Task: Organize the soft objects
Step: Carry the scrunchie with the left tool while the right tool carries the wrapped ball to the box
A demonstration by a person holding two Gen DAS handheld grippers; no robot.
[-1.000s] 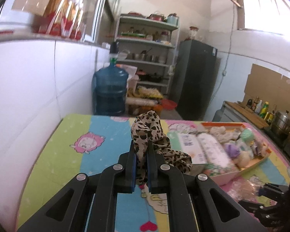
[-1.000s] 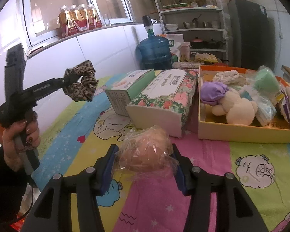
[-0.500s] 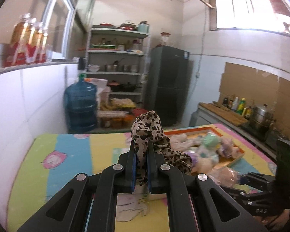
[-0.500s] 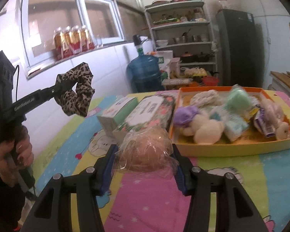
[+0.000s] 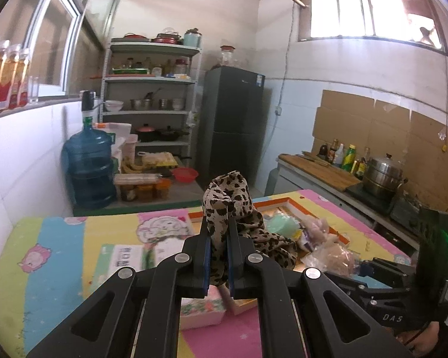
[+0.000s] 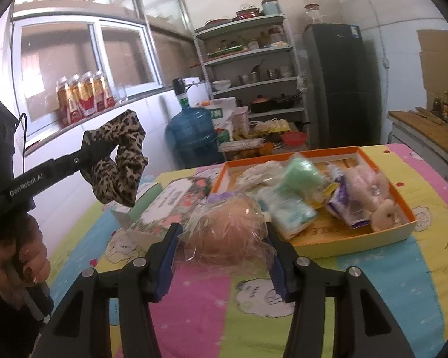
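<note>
Two grips are full. The left gripper [image 5: 218,249] has its jaws pressed nearly together on a leopard-print scrunchie [image 5: 228,205], which bunches above the blue pads and spills to the right. The right gripper [image 6: 222,249] stands partly open, its pads pressing both sides of a tan soft ball in crinkled clear wrap [image 6: 228,229].

White lettering on the left gripper's arm reads "GenRobot.AI" in the right wrist view, above the hand [image 6: 21,256] on its handle; "DAS" is printed on the right gripper's body in the left wrist view. A tissue box [image 5: 128,256] under the left gripper carries green print too small to read, and the fridge [image 5: 233,131] bears a blue sticker I cannot read.

Against a second ago, both grippers sit higher and have swung right: the orange-rimmed tray [image 6: 358,240] of soft toys, then off to the right of the left view, now lies straight ahead behind the scrunchie, and the floral box [image 6: 170,205] has slid to the left of the wrapped ball. Neither grip has changed.

The tray is crowded along its middle and right, with bare wood showing at its far right corner. Its near wall lies just beyond the wrapped ball. The cartoon-print tablecloth [image 6: 373,298] is open in front of the tray and to its right, up to the table's edge beside the counter [image 6: 427,128].
</note>
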